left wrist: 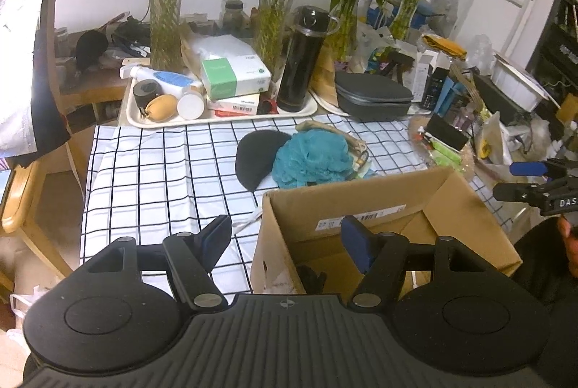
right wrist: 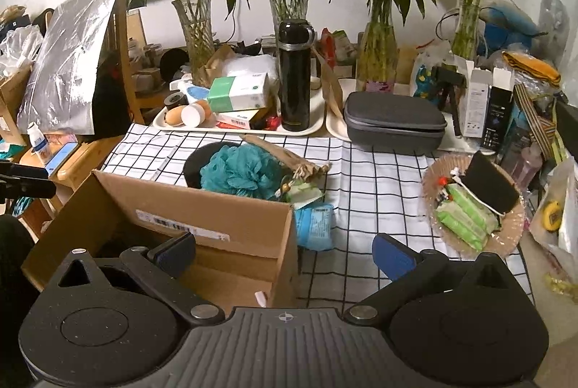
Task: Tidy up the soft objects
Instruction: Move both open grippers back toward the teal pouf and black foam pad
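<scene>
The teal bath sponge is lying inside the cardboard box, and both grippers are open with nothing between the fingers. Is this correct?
One thing is wrong: the sponge is not inside the box. It lies on the checked cloth behind the box, as the right wrist view shows. The rest holds: left gripper and right gripper are open, holding nothing.

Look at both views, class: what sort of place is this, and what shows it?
Probably a lived-in home, at a cluttered table. A checked tablecloth covers it, glass vases of bamboo line the back, and trays hold a flask and tissue boxes. An open cardboard box stands in front.
</scene>
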`<state>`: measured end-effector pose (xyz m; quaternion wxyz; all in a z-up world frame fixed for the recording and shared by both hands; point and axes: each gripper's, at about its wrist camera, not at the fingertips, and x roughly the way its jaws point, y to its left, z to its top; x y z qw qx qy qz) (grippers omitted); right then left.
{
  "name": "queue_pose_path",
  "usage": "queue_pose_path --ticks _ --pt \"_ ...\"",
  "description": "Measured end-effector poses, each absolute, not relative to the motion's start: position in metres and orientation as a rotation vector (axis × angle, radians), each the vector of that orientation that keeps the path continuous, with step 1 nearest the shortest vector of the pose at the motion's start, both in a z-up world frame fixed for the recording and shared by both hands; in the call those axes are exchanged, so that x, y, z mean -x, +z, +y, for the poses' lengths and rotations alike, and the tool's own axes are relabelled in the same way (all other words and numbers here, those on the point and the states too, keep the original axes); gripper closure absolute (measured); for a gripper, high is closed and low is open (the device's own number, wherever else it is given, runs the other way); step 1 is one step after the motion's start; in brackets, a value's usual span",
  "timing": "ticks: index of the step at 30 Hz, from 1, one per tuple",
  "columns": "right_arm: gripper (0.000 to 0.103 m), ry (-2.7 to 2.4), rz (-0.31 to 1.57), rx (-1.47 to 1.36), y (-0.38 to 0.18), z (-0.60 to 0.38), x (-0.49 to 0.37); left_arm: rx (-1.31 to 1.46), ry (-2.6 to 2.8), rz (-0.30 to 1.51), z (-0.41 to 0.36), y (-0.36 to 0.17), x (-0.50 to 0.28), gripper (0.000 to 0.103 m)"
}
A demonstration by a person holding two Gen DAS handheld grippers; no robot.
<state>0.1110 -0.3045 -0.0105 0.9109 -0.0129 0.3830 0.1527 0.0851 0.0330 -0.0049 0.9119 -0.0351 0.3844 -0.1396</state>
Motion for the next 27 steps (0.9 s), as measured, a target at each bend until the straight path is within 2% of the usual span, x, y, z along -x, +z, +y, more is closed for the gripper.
queue_pose_path --ticks 27 --pt "0.0 0.341 0.764 0.007 -0.028 -0.318 -0.182 0.071 -0.323 0.736 0.047 -0.016 -0.128 0.036"
